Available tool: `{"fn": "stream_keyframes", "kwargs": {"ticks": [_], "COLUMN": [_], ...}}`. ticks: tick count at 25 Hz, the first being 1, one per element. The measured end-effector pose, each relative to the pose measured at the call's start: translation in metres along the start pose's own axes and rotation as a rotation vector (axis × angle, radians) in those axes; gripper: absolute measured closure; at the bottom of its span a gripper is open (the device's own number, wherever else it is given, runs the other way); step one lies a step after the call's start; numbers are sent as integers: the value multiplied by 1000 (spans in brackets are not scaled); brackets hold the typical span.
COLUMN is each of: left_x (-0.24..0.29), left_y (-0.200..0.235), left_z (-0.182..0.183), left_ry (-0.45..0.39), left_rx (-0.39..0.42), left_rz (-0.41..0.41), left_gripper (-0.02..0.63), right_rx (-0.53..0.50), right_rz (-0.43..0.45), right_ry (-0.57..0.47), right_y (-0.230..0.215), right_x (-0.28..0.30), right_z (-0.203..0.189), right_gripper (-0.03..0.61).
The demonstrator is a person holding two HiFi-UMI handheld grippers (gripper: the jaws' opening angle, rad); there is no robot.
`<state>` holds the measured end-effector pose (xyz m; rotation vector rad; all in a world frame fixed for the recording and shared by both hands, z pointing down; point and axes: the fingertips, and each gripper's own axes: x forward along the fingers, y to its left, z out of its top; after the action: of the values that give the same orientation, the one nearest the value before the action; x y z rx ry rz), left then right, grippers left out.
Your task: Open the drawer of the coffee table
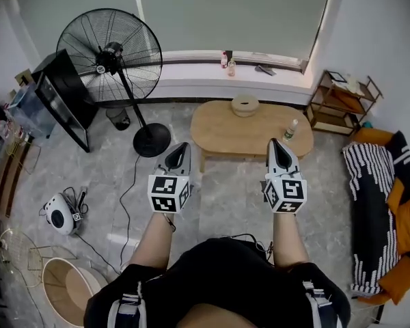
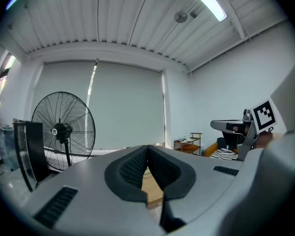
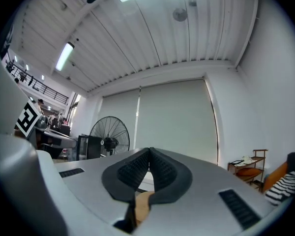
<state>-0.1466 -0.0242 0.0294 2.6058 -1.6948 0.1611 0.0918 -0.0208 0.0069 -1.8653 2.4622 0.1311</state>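
Looks steeply down and forward from the head, well back from the bench (image 1: 249, 132), over the left gripper (image 1: 182, 147) and right gripper (image 1: 278, 144) to the floor (image 1: 232, 197), the standing fan (image 1: 109, 53), the window blind (image 1: 232, 9) and the corner shelf (image 1: 342, 101). Looks almost level from the left gripper, close behind its own jaws, at the same fan, blind and shelf, with a sliver of the bench's top between the jaws and the right gripper at the right edge. Looks level from the right gripper likewise, taking in much ceiling (image 3: 177, 33), the same fan, blind and shelf, and the left gripper at the left edge.
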Motion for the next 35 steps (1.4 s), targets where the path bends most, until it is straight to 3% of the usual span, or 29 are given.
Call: {"fn": "stream_keyframes", "kwargs": {"ticks": [6,10,15,23,30,35], "left_x": [86,119,156,226,315,382], "left_y": [-6,-9,-3,38,86,125], "left_z": [4,11,2,-15,-9,-22], "left_ry": [20,-1,31,34,23,61], "left_rx": [-1,2,-1,-24,-34,-64], "left_rz": [20,49,53,36,-36,-61], "left_gripper": [592,592,592,592,592,594], "right_rx": [44,54,72,73,70,75], "right_rz": [40,47,56,47,-2,-46], "right_ry": [20,28,56,80,115,168], "right_y": [-57,-87,-104,-110,-132,-147], "right_x": [62,89,123,189,268,321], "right_z": [-16,-27,-47,-73,-92,-119], "right_gripper": [563,563,563,562,561,561]}}
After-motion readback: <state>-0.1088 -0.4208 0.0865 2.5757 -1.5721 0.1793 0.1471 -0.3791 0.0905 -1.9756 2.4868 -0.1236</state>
